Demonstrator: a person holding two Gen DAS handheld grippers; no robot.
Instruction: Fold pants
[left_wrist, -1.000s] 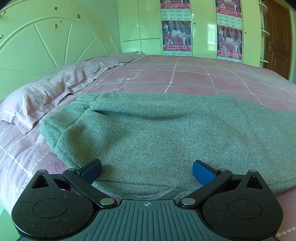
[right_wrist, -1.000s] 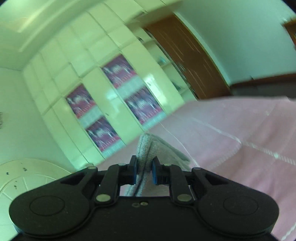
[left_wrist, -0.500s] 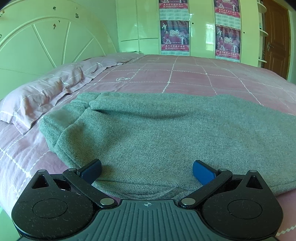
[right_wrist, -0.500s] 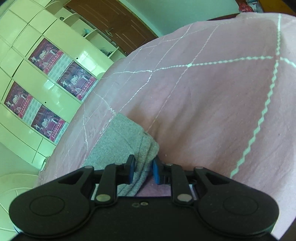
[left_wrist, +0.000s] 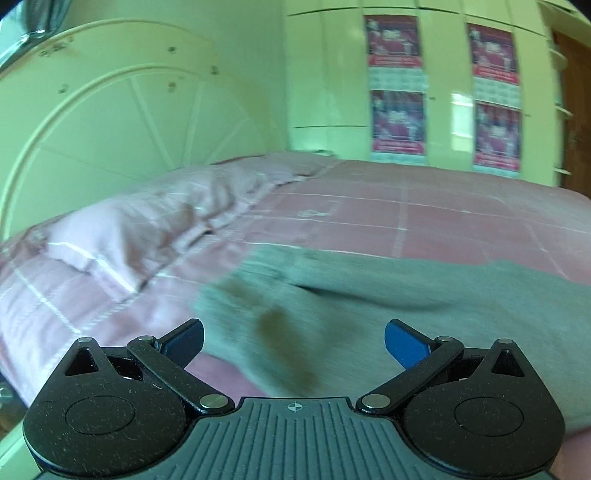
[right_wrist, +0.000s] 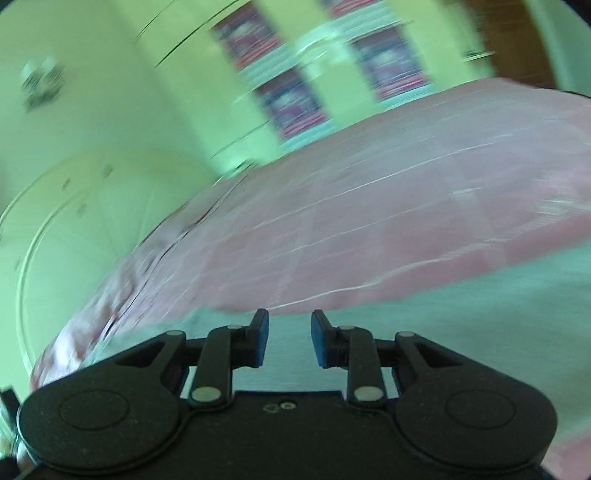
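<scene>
Pants (left_wrist: 424, 314), grey knit, lie flat on the near part of the bed (left_wrist: 443, 206), one end toward the pillow (left_wrist: 140, 236) on the left. Left gripper (left_wrist: 293, 341) hovers over that end, jaws wide apart and empty. Right gripper (right_wrist: 289, 341) has jaws parted a little with nothing between them; pale cloth lies below. Both views are blurred. Risk, as I judge it: grabbing in haste may catch only the top layer, or the bedcover too, so the fold drags crooked.

Posters (left_wrist: 397, 85) on the wardrobe doors (left_wrist: 328, 74), printing blurred, nothing legible
</scene>
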